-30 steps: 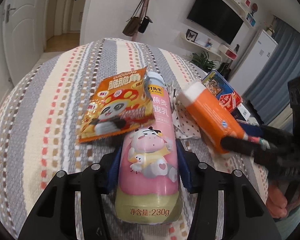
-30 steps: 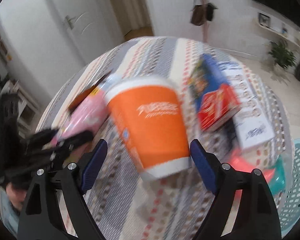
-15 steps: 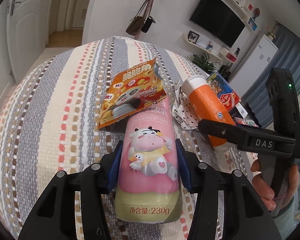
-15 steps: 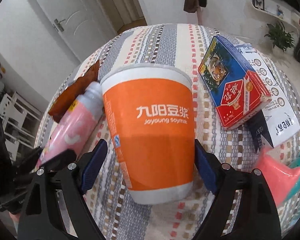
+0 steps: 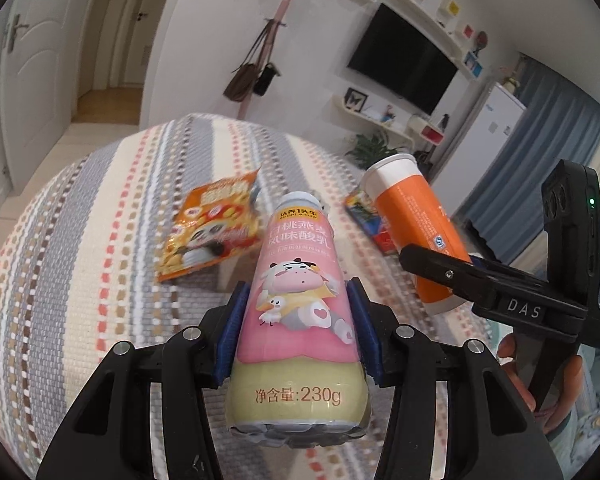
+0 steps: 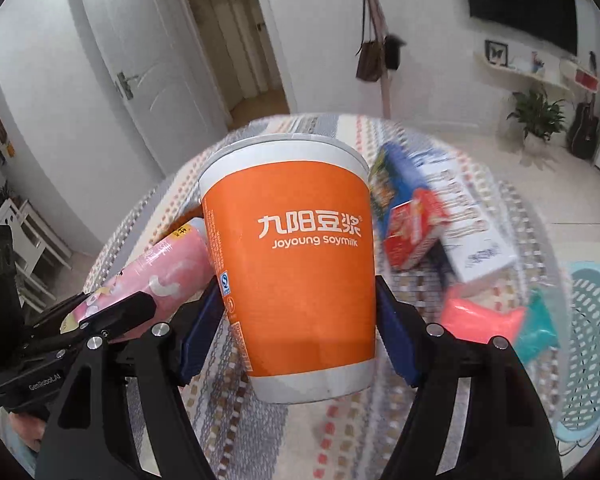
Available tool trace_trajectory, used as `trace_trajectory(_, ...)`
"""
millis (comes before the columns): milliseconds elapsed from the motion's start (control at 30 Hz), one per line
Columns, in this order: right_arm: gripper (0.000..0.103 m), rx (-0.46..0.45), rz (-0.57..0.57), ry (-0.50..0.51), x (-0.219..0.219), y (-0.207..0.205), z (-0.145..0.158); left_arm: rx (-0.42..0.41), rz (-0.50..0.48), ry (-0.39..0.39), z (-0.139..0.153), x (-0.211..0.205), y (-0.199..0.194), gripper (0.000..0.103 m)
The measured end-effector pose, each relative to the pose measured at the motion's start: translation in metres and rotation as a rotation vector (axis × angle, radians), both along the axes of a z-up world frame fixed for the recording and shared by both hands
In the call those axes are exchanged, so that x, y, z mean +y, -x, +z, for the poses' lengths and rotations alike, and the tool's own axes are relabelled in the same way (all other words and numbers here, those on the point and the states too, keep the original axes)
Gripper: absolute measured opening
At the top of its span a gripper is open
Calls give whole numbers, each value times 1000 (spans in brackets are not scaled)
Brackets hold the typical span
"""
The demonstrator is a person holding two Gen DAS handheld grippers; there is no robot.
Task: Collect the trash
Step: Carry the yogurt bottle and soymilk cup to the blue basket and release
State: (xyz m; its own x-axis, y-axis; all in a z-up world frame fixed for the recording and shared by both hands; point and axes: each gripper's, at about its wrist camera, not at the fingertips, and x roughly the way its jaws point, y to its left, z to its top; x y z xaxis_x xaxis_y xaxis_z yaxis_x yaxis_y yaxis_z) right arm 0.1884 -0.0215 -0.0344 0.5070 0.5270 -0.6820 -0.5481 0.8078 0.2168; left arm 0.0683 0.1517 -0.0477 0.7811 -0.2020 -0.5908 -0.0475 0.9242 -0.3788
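My left gripper [image 5: 298, 312] is shut on a pink yogurt bottle [image 5: 298, 300] and holds it lifted above the striped table [image 5: 80, 260]. My right gripper [image 6: 300, 320] is shut on an orange Joyoung soymilk cup [image 6: 296, 264], also raised; the cup shows in the left wrist view [image 5: 414, 232], and the bottle in the right wrist view [image 6: 160, 268]. An orange snack bag [image 5: 210, 224] lies on the cloth behind the bottle.
A blue and red box [image 6: 408, 208], a white carton [image 6: 472, 236], a pink packet [image 6: 480, 320] and a teal packet [image 6: 538, 328] lie on the table's right side. A light blue perforated basket [image 6: 592, 344] stands beside the table at the right.
Both grippers have lifted their items up off the table. The bottle has come away from the snack bag, which stays on the cloth. The cup has risen and tilted more upright.
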Motion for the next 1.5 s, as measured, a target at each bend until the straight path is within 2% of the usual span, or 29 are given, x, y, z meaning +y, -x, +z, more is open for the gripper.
trace_trajectory(67, 69, -45, -16, -2, -12, 9, 8, -18, -11, -6, 8, -7, 2, 48)
trace_trajectory(433, 69, -123, -144, -40, -75, 27, 29, -115, -111, 11, 41, -51, 5, 48)
trace_trajectory(567, 69, -163, -254, -45, -119, 32, 29, -147, -168, 7, 49, -80, -2, 48)
trace_trajectory(733, 69, -185, -329, -70, -156, 34, 31, -150, -255, -4, 52, -124, -20, 48)
trace_trajectory(967, 69, -188, -509, -69, -227, 38, 22, -119, -389, -46, 45, -191, -53, 48)
trace_trajectory(1000, 69, -178, -571, -67, -249, 39, 14, -114, -403, -51, 43, -199, -58, 48)
trace_trajectory(1100, 69, -157, -621, -60, -266, 33, 4, -90, -464, -64, 34, -227, -74, 48)
trace_trajectory(1167, 69, -92, -700, -59, -296, 25, -16, -74, -498, -73, 28, -245, -84, 48)
trace_trajectory(1200, 69, -92, -700, -59, -296, 25, -16, -64, -513, -75, 24, -253, -88, 48)
trace_trajectory(1367, 69, 33, -810, -80, -338, 15, -49, -14, -568, -107, 5, -295, -110, 48)
trace_trajectory(1500, 69, 111, -862, -72, -351, 8, -75, 26, -586, -108, -7, -319, -129, 48)
